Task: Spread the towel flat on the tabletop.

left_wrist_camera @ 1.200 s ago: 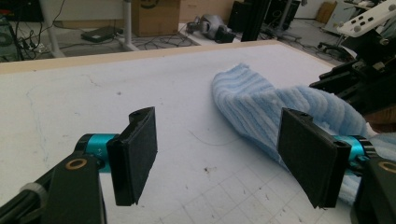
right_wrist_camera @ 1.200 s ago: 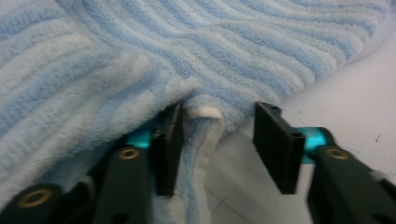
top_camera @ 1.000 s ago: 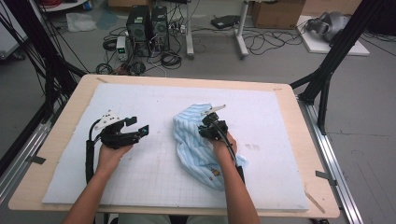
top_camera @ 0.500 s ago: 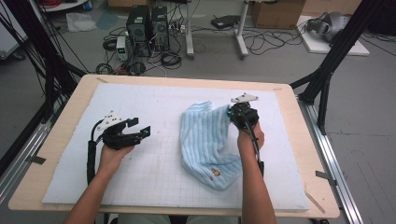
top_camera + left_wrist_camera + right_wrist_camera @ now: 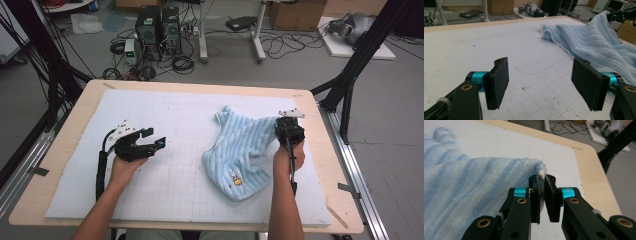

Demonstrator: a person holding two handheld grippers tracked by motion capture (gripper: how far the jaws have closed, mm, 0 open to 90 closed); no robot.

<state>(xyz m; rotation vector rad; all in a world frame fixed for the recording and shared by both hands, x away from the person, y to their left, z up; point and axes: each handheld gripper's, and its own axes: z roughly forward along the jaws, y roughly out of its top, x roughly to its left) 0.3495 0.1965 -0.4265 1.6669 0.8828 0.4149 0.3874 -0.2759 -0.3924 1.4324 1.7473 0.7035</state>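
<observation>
The left claw [image 5: 159, 143] rests on the white surface [image 5: 190, 115], jaws wide with nothing between them, well apart from the blue towel [image 5: 240, 155]. The right claw [image 5: 541, 185], its jaws just loosening slightly, pinches the towel's far corner, lifted above the surface.

Light was even and soft, leaving faint shadows on the white mat [image 5: 190, 115]. The high view was slightly grainy. In both gripper views the near jaws looked soft, the floor clutter at top blurred, without glare.
</observation>
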